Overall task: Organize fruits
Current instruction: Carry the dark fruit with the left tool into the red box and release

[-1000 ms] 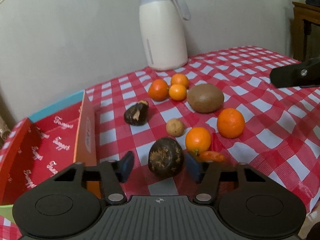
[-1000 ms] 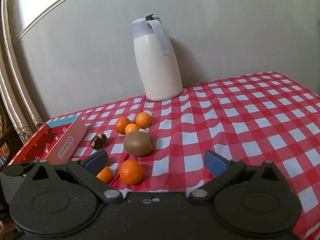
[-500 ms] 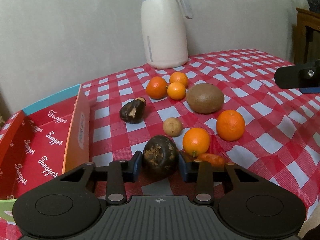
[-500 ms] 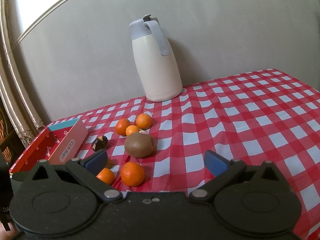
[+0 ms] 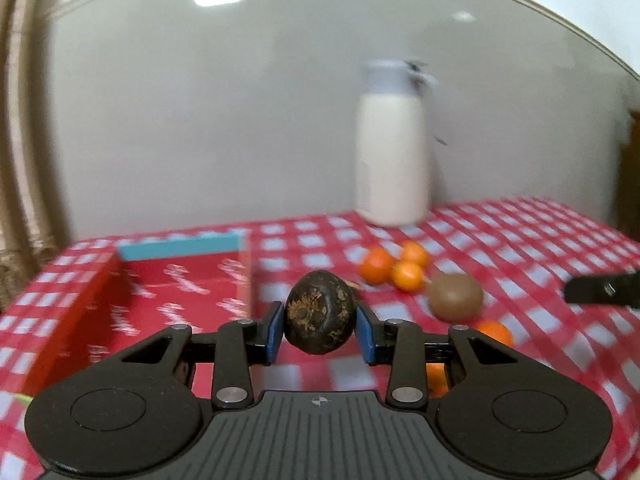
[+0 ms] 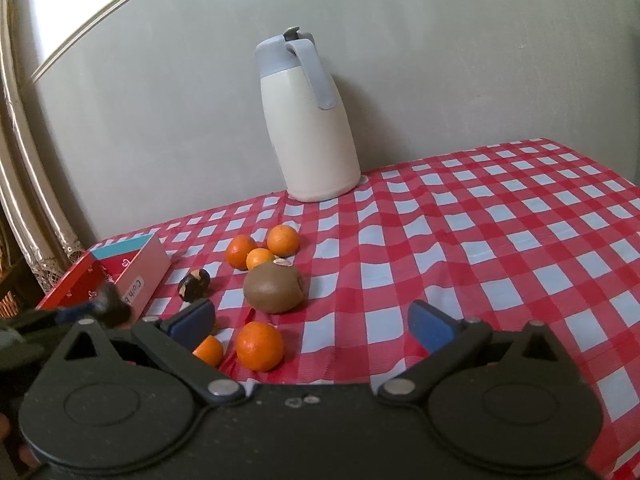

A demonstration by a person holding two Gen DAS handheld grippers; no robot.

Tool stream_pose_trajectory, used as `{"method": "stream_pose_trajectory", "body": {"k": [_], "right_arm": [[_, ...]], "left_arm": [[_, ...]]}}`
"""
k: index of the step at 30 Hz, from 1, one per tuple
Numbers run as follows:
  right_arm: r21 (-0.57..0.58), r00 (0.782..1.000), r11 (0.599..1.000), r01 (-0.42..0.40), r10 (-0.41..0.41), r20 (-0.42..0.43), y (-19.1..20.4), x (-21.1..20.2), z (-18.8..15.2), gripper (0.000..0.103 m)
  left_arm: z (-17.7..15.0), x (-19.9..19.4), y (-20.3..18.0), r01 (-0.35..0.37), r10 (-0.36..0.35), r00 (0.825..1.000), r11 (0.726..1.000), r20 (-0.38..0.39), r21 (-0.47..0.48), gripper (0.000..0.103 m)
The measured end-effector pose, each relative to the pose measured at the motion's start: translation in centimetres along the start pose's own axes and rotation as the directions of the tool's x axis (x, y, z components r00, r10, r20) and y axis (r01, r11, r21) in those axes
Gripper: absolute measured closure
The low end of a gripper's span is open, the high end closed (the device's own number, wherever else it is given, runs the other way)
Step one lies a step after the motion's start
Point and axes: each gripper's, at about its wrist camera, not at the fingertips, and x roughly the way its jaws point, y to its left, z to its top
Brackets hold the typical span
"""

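My left gripper [image 5: 320, 331] is shut on a dark brown, rough-skinned round fruit [image 5: 320, 312], held clear of the cloth just right of the red box [image 5: 172, 300]. This view is motion-blurred. A brown kiwi [image 6: 274, 287], a cluster of three small oranges [image 6: 260, 250], two more oranges [image 6: 260, 346] and a smaller dark fruit [image 6: 194, 284] lie on the checked cloth. My right gripper [image 6: 312, 326] hovers open over the cloth, right of the fruits, with nothing between its fingers. One right finger [image 5: 604, 292] shows at the left wrist view's right edge.
A tall cream jug [image 6: 308, 120] with a grey lid stands against the wall behind the fruits. The red box with a teal end [image 6: 120, 246] sits at the table's left edge. Red-and-white checked cloth [image 6: 500, 240] stretches away to the right.
The left gripper closed on the dark round fruit, lifted it off the cloth and swung left toward the red box. The right gripper stayed put.
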Motion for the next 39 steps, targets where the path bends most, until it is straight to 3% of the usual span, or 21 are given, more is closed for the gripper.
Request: {"method": "stream_pose_trajectory", "body": {"k": [8,14,21,32,35,36,37,39], "right_arm": [[-0.017,1.0,1.0,0.0,-0.001,-0.025,0.7,1.0,-0.3,0.0],[-0.024,0.999,1.0,-0.011,0.01,-0.032,1.5,1.4,-0.4,0.0],[-0.045,0.998,0.999,-0.02,0.018,-0.055,2.5,2.3,-0.6,0.0],[-0.074,0.997,0.997,-0.022,0.016,-0.081,3.5,3.1,-1.1,0.0],[-0.076,0.996,0.997,-0.022,0.015,-0.084,3.6,3.2,-1.1,0.0],[-0.078,0.996,0.997,-0.022,0.015,-0.085,3.6,3.2,-1.1,0.0],[-0.08,0.996,0.997,-0.021,0.014,-0.085,3.7,3.2,-1.1,0.0],[-0.083,0.996,0.996,-0.021,0.013,-0.089,3.8,3.3,-1.1,0.0]], "left_arm": [[-0.2,0.9,6.0,-0.189,0.183,0.981,0.976,-0.07,-0.108,0.065],[-1.4,2.3,9.2,-0.275,0.244,0.954,0.943,-0.172,-0.188,0.065],[-2.2,2.8,10.1,-0.319,0.278,0.936,0.929,-0.213,-0.186,0.065],[-2.0,2.3,10.3,-0.334,0.291,0.932,0.921,-0.216,-0.201,0.063],[-1.9,2.0,10.3,-0.35,0.31,0.928,0.916,-0.207,-0.198,0.044],[-1.8,1.8,10.3,-0.356,0.319,0.927,0.913,-0.197,-0.2,0.031],[-1.7,1.6,10.3,-0.362,0.328,0.926,0.91,-0.185,-0.2,0.026],[-1.5,1.3,10.1,-0.366,0.338,0.927,0.911,-0.164,-0.192,0.025]]}}
